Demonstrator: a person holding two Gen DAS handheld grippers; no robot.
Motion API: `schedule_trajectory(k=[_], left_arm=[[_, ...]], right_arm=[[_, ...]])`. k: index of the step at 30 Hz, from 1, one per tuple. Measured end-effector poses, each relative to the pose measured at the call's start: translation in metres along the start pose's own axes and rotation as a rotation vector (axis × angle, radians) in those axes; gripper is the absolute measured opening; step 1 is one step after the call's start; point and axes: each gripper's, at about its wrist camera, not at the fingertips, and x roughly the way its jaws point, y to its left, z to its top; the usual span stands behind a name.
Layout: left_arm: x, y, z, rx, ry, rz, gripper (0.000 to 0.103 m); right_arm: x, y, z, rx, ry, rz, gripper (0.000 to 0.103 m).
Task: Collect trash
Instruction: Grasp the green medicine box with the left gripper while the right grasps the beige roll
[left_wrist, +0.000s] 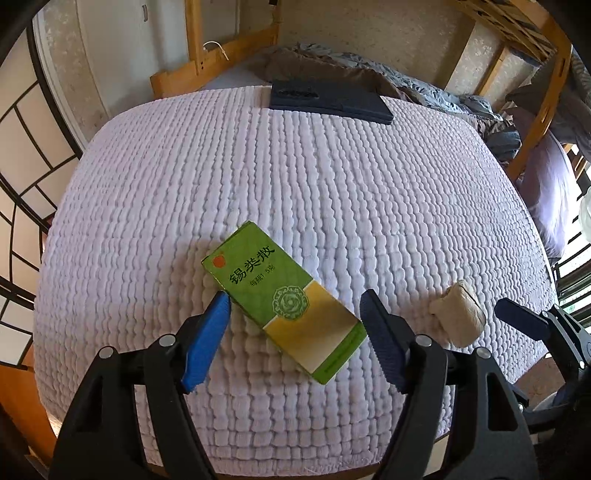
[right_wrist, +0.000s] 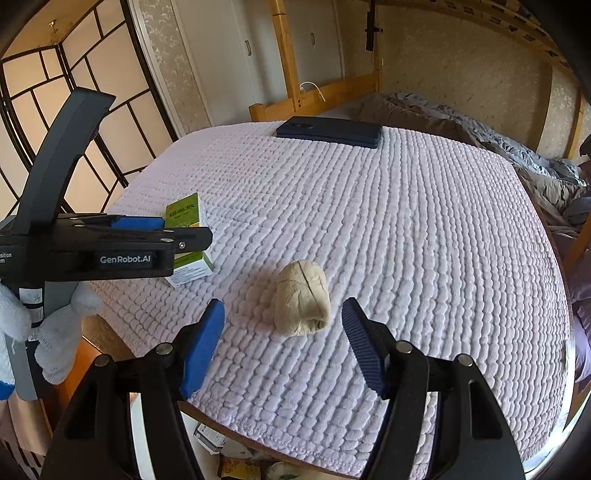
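Nothing collected yet: green box (left_wrist: 282, 301) and crumpled paper wad (right_wrist: 302, 303) both lie on the surface (right_wrist: 406, 229). Left gripper (left_wrist: 295, 310) and right gripper (right_wrist: 282, 319) fingers apart, straddling each, gripping nothing.

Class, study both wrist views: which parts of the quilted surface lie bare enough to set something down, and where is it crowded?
Bare: the wide stretch of quilted cover between the dark flat case at the far edge and the near items, plus its right side toward the rumpled bedding. Crowded: the near left corner, where the green box, the beige wad, the left gripper and the right gripper cluster.
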Motion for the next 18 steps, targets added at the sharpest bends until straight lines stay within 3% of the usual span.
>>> schedule_trajectory(k=[5,18], left_arm=[[0.007,-0.001,0.004,-0.038,0.019,0.043,0.074],[0.017,-0.013,0.007,-0.334,0.042,0.294,0.074]], right_arm=[[0.001,-0.006,0.001,-0.004,-0.012,0.037,0.065],[0.031,-0.035,0.014,-0.122,0.021,0.153,0.065]])
